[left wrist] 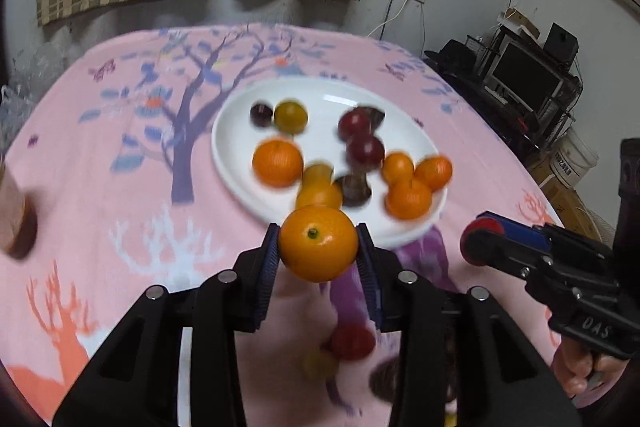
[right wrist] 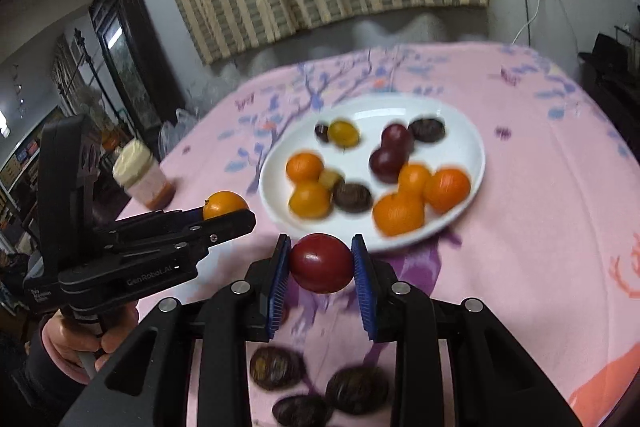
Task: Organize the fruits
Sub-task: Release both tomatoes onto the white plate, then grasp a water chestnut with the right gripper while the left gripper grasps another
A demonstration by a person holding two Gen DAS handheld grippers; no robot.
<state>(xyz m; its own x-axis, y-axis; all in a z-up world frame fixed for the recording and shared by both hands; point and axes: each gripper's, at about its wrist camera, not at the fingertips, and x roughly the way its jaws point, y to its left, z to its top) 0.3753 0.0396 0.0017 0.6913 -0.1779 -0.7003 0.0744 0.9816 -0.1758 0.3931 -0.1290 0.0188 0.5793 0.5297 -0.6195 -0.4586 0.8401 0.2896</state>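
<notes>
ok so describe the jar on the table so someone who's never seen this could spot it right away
Start from the pink tablecloth and find the white plate of fruit in its middle. Look off the plate toward the table's left edge, past the left gripper holding an orange: the jar stands there alone. It is the only container, with a cream lid and orange-brown contents, taller than any fruit.

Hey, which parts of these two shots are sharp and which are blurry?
Left wrist view: the orange in the left gripper is crisp; the plate and its fruit smear. Right wrist view: the red plum in the right gripper is sharp; the plate blurs. Both bend at the edges.
</notes>
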